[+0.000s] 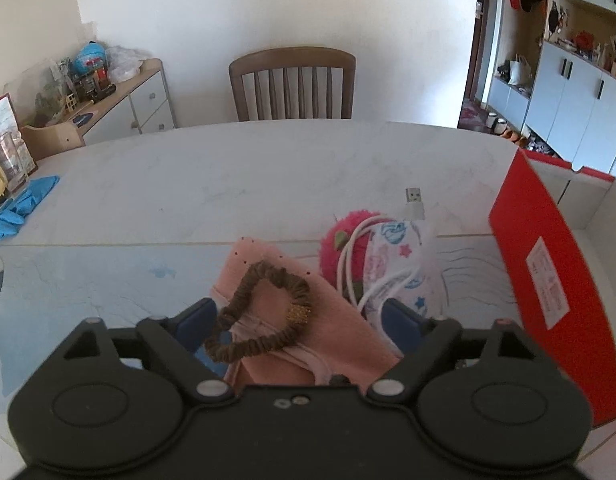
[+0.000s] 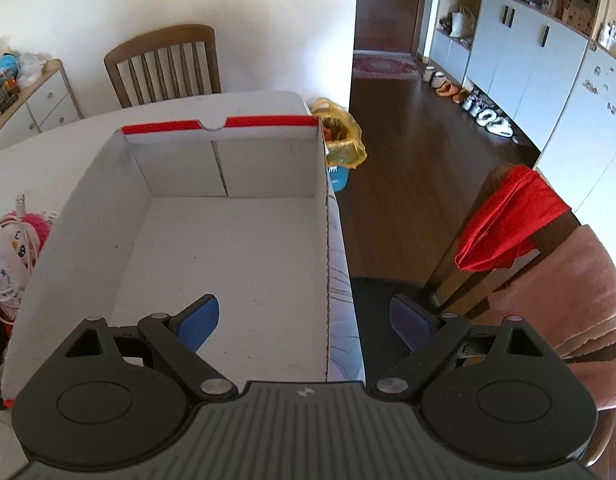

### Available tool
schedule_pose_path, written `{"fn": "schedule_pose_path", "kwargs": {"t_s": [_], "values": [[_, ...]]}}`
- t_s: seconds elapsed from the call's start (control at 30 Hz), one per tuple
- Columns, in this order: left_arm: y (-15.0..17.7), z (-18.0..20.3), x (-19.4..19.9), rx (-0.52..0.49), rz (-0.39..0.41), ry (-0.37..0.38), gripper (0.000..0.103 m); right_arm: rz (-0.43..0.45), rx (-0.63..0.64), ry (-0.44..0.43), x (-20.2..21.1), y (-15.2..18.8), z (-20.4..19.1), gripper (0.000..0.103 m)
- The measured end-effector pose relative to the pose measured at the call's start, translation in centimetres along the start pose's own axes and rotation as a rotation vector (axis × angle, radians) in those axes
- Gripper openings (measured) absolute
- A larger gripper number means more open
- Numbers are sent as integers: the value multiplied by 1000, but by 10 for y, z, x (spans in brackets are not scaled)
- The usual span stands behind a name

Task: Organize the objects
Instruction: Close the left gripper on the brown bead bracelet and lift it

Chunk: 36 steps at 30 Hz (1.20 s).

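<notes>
Two grippers are out, and both have their jaws wide apart, holding nothing. My left gripper (image 1: 303, 320) hangs over the pile: a brown hair tie (image 1: 259, 312) lies on a pink cloth (image 1: 336, 328), right between the blue pads but not pinched. Just right of it sit a fuzzy pink ball (image 1: 342, 236), a white cable (image 1: 352, 268) and a star cloth (image 1: 396, 264). I think the jaws could close on the pink cloth too and drag it along, or snag the cable and pull the ball off. The hair tie is thin and floppy, so it might slip out. My right gripper (image 2: 305, 322) hangs at the near right edge of the box (image 2: 227, 168); it could bump the wall. Only the right view shows the box is empty inside. Only the left view shows the hair tie.
</notes>
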<state>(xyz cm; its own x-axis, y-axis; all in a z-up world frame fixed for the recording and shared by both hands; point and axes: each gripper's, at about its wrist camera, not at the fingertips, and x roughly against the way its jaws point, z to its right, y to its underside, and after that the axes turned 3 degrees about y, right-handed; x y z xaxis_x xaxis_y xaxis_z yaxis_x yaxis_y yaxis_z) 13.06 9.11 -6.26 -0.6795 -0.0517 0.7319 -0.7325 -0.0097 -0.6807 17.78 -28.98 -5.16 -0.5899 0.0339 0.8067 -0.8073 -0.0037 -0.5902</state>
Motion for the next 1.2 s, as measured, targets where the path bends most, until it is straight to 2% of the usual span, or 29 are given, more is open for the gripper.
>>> {"fn": "schedule_pose_path", "kwargs": {"t_s": [0.07, 0.17, 0.27, 0.33, 0.6, 0.77, 0.93, 1.07, 1.2], "values": [[1, -1, -2, -1, 6, -11, 76, -9, 8, -2, -2, 1, 0, 93], [0, -3, -4, 10, 7, -5, 74, -15, 22, -4, -5, 3, -1, 93], [-1, -5, -7, 18, -3, 2, 65, -26, 15, -8, -8, 3, 0, 88], [-1, -6, -8, 21, -7, 8, 56, -32, 18, -13, -10, 3, 0, 82], [0, -10, -7, 49, 11, -2, 37, -46, 43, -24, -14, 7, -6, 64], [1, -5, -11, 8, -4, -3, 28, -59, 57, -24, -16, 9, -10, 49], [1, -3, -15, -12, -16, -5, 13, -68, 64, 6, -16, 11, -11, 35], [1, -4, -14, -12, -10, -5, 12, -74, 63, 21, -16, 11, -9, 28], [0, -5, -10, -4, -1, -13, 12, -74, 62, 54, -16, 9, -7, 15]]}}
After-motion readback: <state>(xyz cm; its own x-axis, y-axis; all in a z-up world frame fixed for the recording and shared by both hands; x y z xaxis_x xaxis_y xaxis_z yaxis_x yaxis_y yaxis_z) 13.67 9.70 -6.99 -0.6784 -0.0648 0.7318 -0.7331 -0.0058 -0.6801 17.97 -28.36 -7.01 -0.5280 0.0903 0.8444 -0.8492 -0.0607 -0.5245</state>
